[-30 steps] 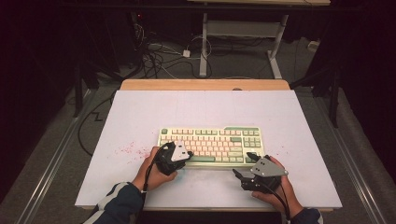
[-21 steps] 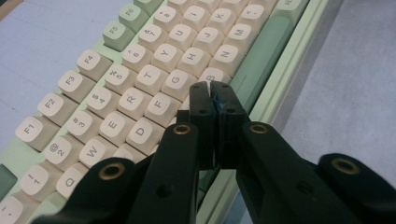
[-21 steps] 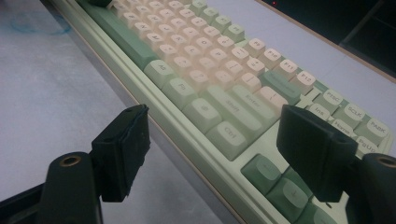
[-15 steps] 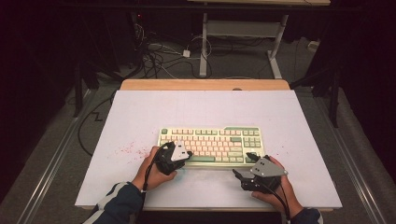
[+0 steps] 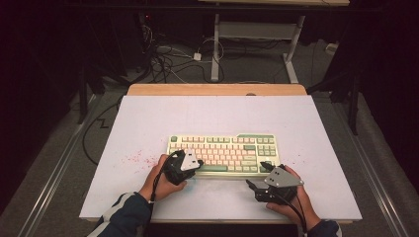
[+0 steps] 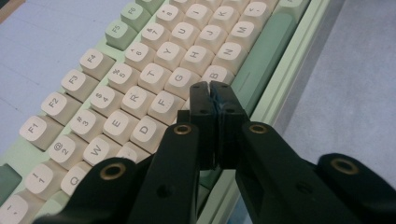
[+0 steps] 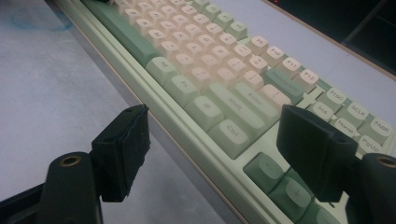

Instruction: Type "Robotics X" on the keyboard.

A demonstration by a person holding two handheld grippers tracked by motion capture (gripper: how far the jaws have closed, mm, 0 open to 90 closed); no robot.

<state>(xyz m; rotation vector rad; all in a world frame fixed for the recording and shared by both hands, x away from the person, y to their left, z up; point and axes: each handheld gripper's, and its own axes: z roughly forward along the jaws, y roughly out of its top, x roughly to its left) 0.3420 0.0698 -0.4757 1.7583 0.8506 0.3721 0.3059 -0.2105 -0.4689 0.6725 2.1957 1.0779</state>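
Note:
A cream and green keyboard (image 5: pixel 222 152) lies across the middle of the white table (image 5: pixel 212 116). My left gripper (image 5: pixel 198 163) rests at its front left, jaws shut with nothing between them; in the left gripper view the left gripper (image 6: pixel 212 88) has its tips low over the keys (image 6: pixel 161 79) near V and B, by the green space bar (image 6: pixel 261 56). My right gripper (image 5: pixel 258 174) stands open off the front right corner. In the right gripper view the right gripper (image 7: pixel 212 135) has its pads (image 7: pixel 123 144) astride the keyboard's front edge (image 7: pixel 205 151) near the Ctrl key, touching nothing.
Faint red specks (image 5: pixel 136 159) mark the table left of the keyboard. A wooden strip (image 5: pixel 217 89) runs along the table's far edge. Cables (image 5: pixel 163 57) and a desk frame (image 5: pixel 257 34) lie on the dark floor beyond.

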